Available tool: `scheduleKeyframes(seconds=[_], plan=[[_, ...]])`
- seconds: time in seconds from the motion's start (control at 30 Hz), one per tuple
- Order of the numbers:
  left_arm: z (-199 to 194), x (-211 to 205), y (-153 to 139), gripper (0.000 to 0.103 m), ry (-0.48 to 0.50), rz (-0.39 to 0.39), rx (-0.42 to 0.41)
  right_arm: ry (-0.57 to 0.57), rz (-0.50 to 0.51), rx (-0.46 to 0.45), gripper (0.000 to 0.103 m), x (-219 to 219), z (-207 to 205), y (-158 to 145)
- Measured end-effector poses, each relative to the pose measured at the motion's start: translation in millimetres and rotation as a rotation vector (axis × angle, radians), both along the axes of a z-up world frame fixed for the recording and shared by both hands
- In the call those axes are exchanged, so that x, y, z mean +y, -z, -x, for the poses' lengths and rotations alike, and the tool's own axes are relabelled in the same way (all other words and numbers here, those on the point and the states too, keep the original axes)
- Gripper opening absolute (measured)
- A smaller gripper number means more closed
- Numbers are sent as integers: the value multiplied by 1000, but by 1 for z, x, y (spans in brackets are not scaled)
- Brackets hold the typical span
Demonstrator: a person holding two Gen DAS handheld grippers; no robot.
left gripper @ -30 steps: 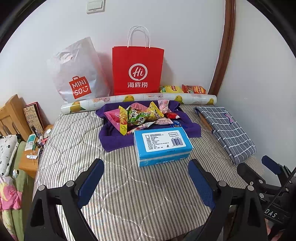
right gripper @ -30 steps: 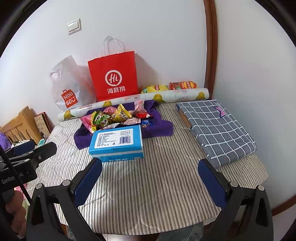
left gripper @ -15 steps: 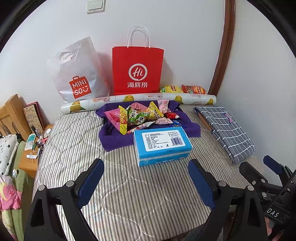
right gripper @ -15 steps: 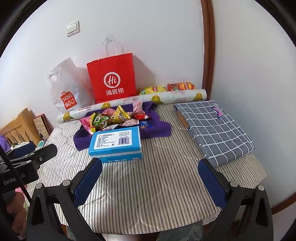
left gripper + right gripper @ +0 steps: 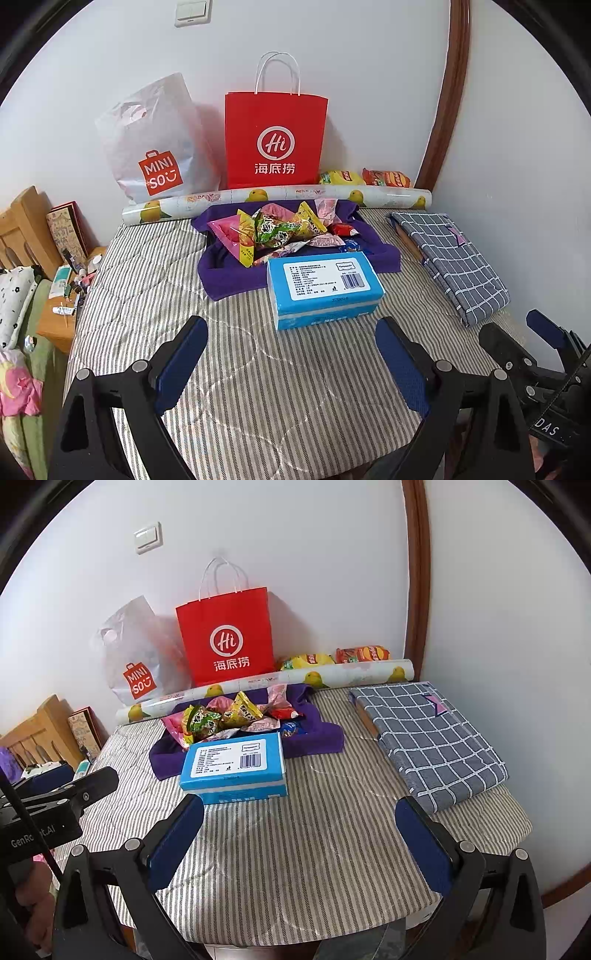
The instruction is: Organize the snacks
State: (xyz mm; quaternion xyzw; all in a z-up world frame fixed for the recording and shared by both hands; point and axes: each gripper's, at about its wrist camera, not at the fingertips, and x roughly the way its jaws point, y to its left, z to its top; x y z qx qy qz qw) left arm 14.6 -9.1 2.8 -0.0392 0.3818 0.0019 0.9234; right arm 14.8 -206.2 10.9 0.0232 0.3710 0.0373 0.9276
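A heap of colourful snack packets (image 5: 280, 230) (image 5: 225, 716) lies on a purple cloth (image 5: 229, 275) (image 5: 317, 738) at the back middle of the striped table. A blue tissue pack (image 5: 323, 286) (image 5: 236, 766) sits just in front of the cloth. Two more snack bags, yellow (image 5: 340, 177) (image 5: 306, 661) and red (image 5: 386, 178) (image 5: 364, 653), lie against the wall behind a paper roll. My left gripper (image 5: 291, 354) hovers open over the front of the table with nothing between its fingers. My right gripper (image 5: 301, 830) is also open and empty, nearer the right side.
A red paper bag (image 5: 275, 142) and a white plastic bag (image 5: 155, 147) stand against the wall behind a fruit-print roll (image 5: 277, 197). A folded grey checked cloth (image 5: 428, 738) lies at the right. A wooden bedside stand with small items (image 5: 62, 295) is at the left.
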Motion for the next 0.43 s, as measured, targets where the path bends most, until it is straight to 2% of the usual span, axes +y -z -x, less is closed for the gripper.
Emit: scheduleKeyframes(seconds=[0.43], plan=[[1,0,0,92,0,3,-5,-1,1,0,102,1,1,-1]])
